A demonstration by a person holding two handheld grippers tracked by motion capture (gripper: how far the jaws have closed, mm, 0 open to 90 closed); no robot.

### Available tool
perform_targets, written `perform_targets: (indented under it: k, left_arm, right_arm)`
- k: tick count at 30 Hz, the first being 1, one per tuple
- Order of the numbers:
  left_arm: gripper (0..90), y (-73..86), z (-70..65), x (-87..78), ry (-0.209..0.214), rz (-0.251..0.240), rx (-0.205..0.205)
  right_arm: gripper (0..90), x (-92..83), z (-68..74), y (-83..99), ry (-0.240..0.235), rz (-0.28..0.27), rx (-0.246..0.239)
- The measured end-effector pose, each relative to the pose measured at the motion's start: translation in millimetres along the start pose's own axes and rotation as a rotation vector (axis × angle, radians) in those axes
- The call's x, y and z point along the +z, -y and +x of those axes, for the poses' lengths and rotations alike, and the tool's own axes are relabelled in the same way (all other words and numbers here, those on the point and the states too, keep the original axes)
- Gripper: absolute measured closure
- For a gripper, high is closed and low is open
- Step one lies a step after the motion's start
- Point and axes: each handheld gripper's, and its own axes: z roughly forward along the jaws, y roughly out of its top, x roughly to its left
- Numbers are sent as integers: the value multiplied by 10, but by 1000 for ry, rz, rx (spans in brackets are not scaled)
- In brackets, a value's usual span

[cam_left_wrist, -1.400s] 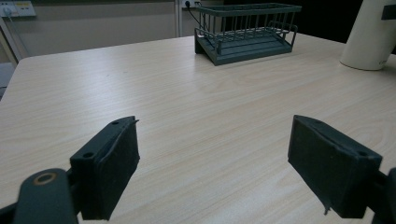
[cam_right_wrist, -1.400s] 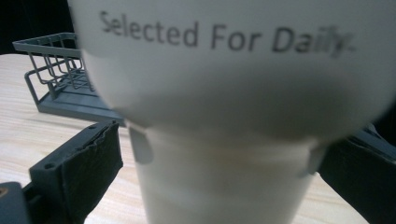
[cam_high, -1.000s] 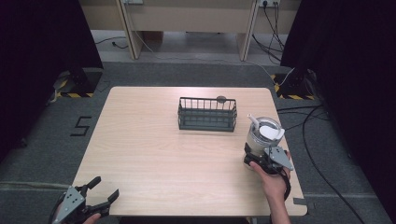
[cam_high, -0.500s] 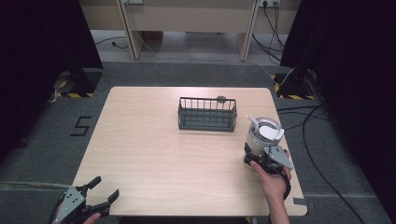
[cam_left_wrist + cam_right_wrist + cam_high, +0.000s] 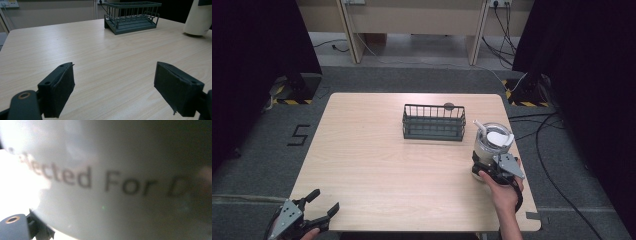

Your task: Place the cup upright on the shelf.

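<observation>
Looking down from the high view: standing just right of and slightly nearer than the wire basket [image 5: 433, 122], a white cup [image 5: 491, 144] with a clear lid and straw; pressing against its near side, the right gripper [image 5: 492, 170], seemingly closing round the base, though not clearly enough to tell; resting far off at the table's near-left corner, the left gripper [image 5: 319, 210]. Looking along the left gripper view: spreading wide and holding nothing, with the basket ahead and the cup to its right. Looking through the right gripper view: crowding the lens, the cup's printed wall, hiding both pads. Judging the step: securing the cup, probably for lifting; needing a firm, level hold next.
</observation>
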Motion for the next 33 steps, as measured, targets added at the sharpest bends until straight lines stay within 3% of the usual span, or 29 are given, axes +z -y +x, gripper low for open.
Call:
perform_targets:
  k: [33]
  left_arm:
    - [166,-1,4,-5,-2,0,-3]
  right_arm:
    - [95,170,179,-411,-30,-58,6]
